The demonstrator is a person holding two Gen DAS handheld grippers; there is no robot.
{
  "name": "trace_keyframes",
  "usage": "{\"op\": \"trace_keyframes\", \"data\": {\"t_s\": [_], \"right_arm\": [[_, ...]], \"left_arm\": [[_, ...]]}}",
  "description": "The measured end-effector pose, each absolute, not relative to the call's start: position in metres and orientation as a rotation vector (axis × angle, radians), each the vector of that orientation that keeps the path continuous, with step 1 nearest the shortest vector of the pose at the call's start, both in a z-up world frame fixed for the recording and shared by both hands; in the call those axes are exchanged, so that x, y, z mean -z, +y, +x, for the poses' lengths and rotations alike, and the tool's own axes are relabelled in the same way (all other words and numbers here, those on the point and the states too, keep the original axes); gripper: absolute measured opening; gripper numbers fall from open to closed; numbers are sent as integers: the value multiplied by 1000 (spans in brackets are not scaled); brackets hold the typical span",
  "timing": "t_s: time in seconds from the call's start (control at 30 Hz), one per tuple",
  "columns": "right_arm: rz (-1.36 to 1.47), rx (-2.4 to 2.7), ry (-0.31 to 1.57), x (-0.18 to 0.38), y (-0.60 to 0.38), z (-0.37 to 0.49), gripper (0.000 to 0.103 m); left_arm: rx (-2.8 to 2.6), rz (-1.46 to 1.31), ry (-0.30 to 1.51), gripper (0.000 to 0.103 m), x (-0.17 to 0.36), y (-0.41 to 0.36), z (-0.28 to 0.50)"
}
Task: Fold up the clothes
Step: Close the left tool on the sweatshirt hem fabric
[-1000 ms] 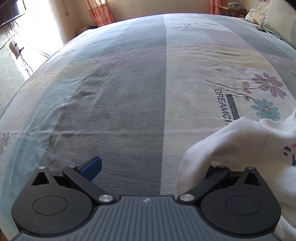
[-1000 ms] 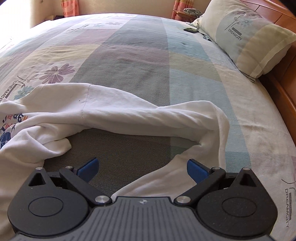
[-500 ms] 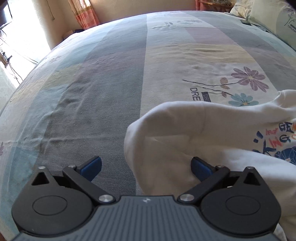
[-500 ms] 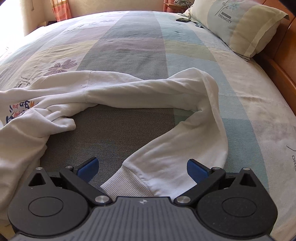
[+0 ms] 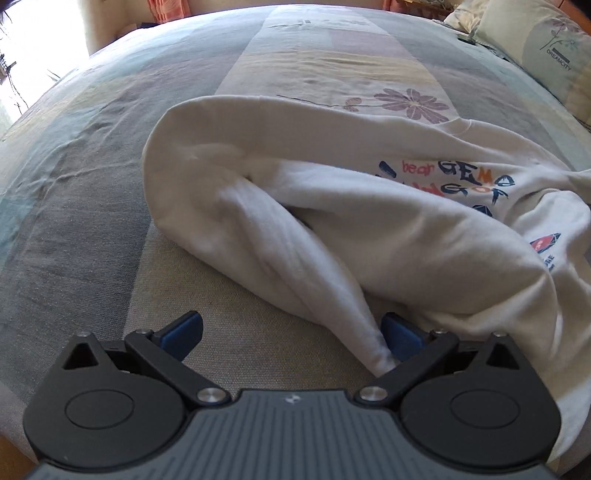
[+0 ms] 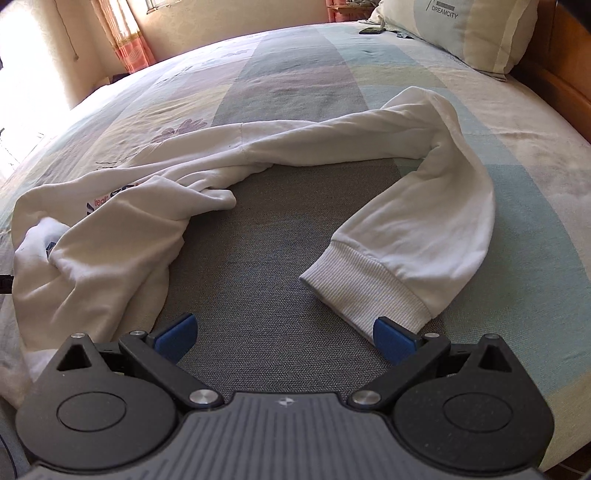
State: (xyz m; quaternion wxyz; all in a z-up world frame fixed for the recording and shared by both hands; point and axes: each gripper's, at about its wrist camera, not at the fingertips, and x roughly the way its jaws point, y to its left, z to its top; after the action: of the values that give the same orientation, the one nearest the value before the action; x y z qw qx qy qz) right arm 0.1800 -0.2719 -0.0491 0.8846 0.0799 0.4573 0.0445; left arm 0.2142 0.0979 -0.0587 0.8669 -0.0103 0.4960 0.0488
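White sweatshirt [image 6: 122, 236] lies crumpled on the near side of the bed [image 6: 295, 74], printed chest bunched up; one sleeve loops out and back, its ribbed cuff [image 6: 365, 291] flat on the grey stripe. Right gripper [image 6: 283, 336] is spread wide, holding nothing, cuff corner just beside its right pad. Left gripper [image 5: 291, 332] is wide too and grips nothing, though a twisted fold of fabric [image 5: 295, 258] touches its right pad. Step in hand looks like flattening before any fold: I'd pinch the cuff at the rib, not the loose sleeve, pull it outward to straighten the loop, and have the left take a hem or shoulder edge rather than that twisted wad. Plenty of bare bedspread ahead and to the left for spreading; pillow [image 6: 469, 29] and wooden bed frame [image 6: 554, 85] bound the right side, near mattress edge sits just below the grippers.
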Motion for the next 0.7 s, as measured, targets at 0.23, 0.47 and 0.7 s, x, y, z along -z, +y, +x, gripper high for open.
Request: {"op": "trace_keyframes", "data": {"t_s": [0.23,0.47,0.7], "right_arm": [[196,-44,939,50,-290,167,103],[180,-52,944,54,-288,161,103],[201,-32,954,58,-294,161,103]], "left_arm": [[-83,-60,1063,102,70,81,207],[-194,50,1044,103,62,100,197],[-289,119,1028,103,48,135,196]]}}
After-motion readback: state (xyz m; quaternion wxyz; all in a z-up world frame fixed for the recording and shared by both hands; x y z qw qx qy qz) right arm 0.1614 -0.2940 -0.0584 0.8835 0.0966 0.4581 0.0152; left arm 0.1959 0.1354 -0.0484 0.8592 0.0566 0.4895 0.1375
